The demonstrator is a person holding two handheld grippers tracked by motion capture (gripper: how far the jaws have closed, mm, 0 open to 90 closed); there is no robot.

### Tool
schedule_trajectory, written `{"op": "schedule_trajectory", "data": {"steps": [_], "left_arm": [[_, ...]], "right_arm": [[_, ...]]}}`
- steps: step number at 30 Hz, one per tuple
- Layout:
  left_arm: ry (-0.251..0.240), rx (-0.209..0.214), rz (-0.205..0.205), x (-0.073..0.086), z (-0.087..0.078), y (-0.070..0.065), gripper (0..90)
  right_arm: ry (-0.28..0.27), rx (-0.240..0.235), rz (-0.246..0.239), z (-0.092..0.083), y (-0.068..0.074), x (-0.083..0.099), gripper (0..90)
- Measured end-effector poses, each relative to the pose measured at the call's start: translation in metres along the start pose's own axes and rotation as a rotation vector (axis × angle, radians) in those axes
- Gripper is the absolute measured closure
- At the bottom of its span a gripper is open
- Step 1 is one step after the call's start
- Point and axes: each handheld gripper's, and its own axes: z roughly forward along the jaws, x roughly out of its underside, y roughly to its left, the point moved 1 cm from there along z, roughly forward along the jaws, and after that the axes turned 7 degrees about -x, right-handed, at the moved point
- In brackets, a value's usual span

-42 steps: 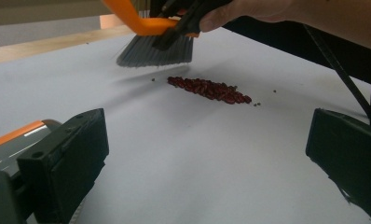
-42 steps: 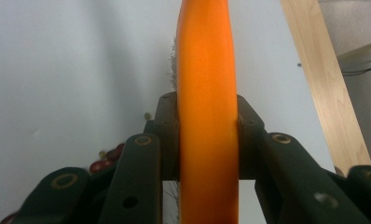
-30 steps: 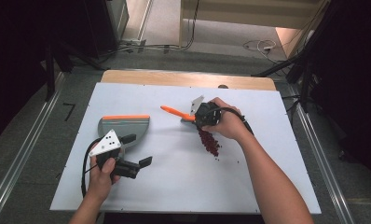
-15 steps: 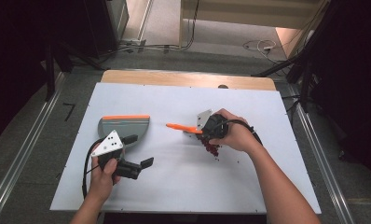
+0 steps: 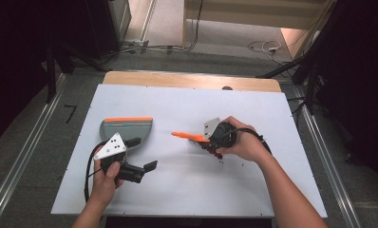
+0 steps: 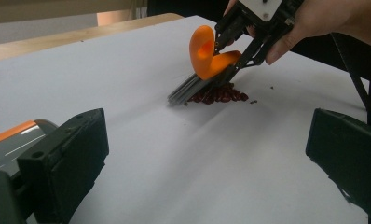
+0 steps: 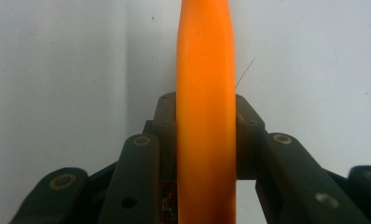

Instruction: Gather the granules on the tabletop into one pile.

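Right now a person holds a gripper in each hand over a white worktop. The right gripper has its fingers clamped tight on the orange handle of a small brush. From the right gripper's view, the two black fingers press on both sides of the orange handle. The brush handle points to the left in the high view.

From the left gripper's view, the grey bristles of the brush touch the worktop. A little pile of dark red beans lies right behind the bristles, touching them. A few tiny bits lie just beside the pile. In the high view the beans show under the right hand, and a few small ones sit on the worktop close by.

The left gripper is held near the front left of the worktop. Its fingers are wide apart with nothing between them. In its own view, one black finger stands at the left and the other at the right, with bare worktop in the gap.

A grey dustpan with an orange edge lies flat on the worktop, just beside the left gripper. I cannot see anything inside the dustpan. The beans are well apart from it, and the brush sits between the dustpan and the beans.
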Motion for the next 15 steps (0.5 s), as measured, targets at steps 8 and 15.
{"op": "schedule_trajectory", "data": {"steps": [8, 15], "left_arm": [[0.000, -0.001, 0.000, 0.000, 0.000, 0.000, 0.0], [-0.003, -0.003, -0.001, 0.000, -0.001, 0.000, 0.0]], "right_arm": [[-0.066, 0.108, 0.185, -0.013, -0.008, 0.000, 68.4], [-0.094, 0.180, 0.514, -0.044, -0.003, 0.022, 68.3]]}}
